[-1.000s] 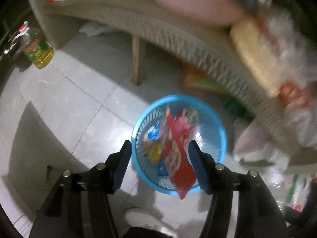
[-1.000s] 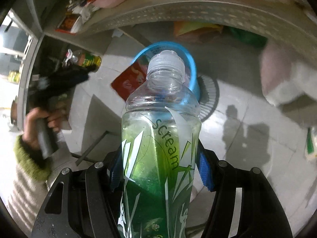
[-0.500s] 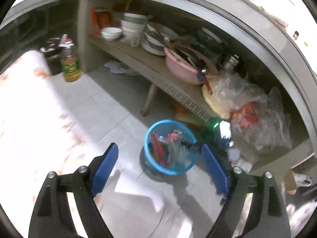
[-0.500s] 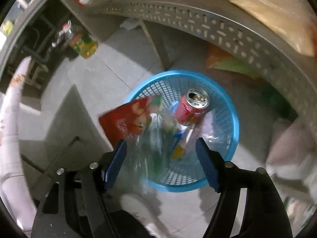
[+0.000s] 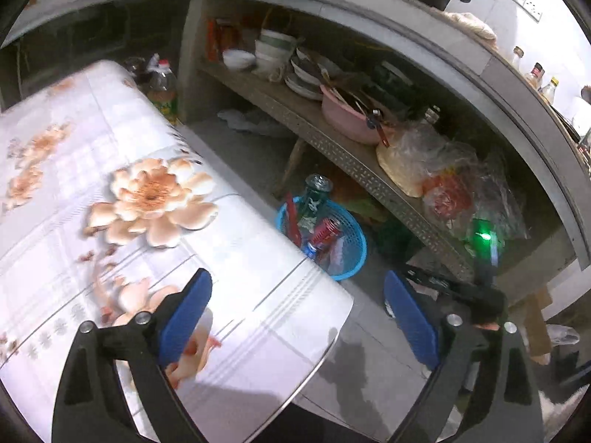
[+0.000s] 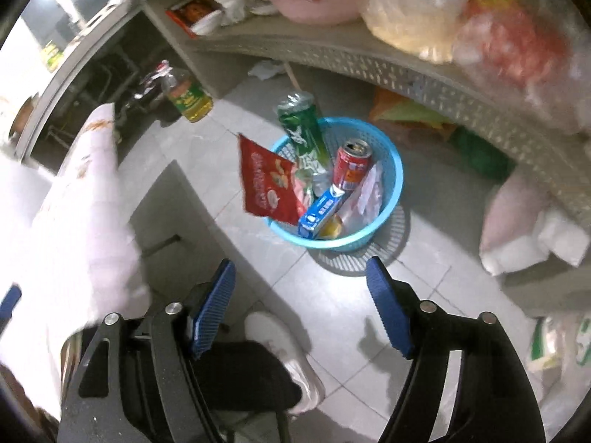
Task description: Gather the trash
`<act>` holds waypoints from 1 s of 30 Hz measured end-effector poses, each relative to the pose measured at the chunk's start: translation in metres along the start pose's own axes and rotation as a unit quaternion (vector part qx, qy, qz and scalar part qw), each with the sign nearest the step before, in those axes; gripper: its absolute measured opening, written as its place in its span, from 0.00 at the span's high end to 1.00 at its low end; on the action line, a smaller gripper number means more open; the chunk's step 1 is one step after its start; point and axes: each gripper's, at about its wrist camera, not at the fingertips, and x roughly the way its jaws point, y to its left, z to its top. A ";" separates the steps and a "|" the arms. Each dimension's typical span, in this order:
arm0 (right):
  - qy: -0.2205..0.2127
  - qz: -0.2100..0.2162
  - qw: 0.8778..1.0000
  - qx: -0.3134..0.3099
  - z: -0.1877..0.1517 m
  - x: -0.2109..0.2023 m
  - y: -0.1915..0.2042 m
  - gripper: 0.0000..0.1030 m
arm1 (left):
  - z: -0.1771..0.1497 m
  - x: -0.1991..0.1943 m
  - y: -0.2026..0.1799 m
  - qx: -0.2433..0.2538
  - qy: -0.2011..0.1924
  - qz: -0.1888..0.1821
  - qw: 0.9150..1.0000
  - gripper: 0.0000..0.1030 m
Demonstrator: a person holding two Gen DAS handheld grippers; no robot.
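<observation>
**Inspector:** Where is the trash?

**Onlooker:** In the blue basket on the floor tiles, ahead of the right gripper and below it. A green bottle stands upright against the far rim, its base sticking out on top. Beside it are a red can, a red snack bag hanging over the near rim, and a blue box.

**Inspector:** Gripper state?

**Onlooker:** Both are spread wide and carry nothing. The left gripper hovers over the flowered tablecloth, with the basket beyond the table edge.

**Inspector:** How would the load handle?

**Onlooker:** My judgement only: the basket looks light, thin mesh plastic that may flex, so pinch the stiff rim, not the wall. The bottle is smooth and round; take it across the body. The bag is limp and would crumple.

**Inspector:** Surroundings?

**Onlooker:** A slatted shelf behind the basket, an oil bottle to the far left, and the person's white shoe just below the jaws.
</observation>
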 end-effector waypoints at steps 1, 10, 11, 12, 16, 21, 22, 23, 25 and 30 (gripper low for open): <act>-0.012 0.000 1.000 -0.012 -0.004 -0.012 0.009 0.27 | -0.002 -0.007 -0.001 0.001 -0.010 0.004 1.000 0.07; -0.142 0.022 0.984 -0.101 -0.023 -0.113 0.090 0.08 | -0.019 -0.064 -0.006 0.003 -0.073 0.052 0.996 0.06; -0.151 0.022 0.983 -0.106 -0.025 -0.119 0.094 0.08 | -0.021 -0.069 -0.006 0.001 -0.078 0.063 0.995 0.06; -0.164 0.021 0.980 -0.113 -0.028 -0.127 0.102 0.08 | -0.023 -0.075 -0.005 -0.004 -0.083 0.077 0.994 0.06; -0.187 0.004 0.973 -0.133 -0.039 -0.144 0.125 0.08 | -0.029 -0.095 0.005 -0.032 -0.107 0.113 0.987 0.06; -0.210 -0.010 0.963 -0.168 -0.049 -0.150 0.144 0.08 | -0.031 -0.112 0.006 -0.037 -0.133 0.192 0.972 0.06; -0.218 -0.016 0.960 -0.173 -0.053 -0.155 0.149 0.08 | -0.031 -0.115 0.005 -0.033 -0.139 0.207 0.968 0.05; -0.225 -0.020 0.958 -0.178 -0.055 -0.159 0.152 0.08 | -0.031 -0.116 0.005 -0.034 -0.143 0.217 0.965 0.06; -0.243 -0.022 0.952 -0.183 -0.059 -0.164 0.156 0.08 | -0.030 -0.119 0.006 -0.042 -0.145 0.227 0.962 0.05; -0.267 -0.034 0.943 -0.196 -0.064 -0.173 0.164 0.08 | -0.027 -0.122 0.004 -0.062 -0.150 0.248 0.955 0.06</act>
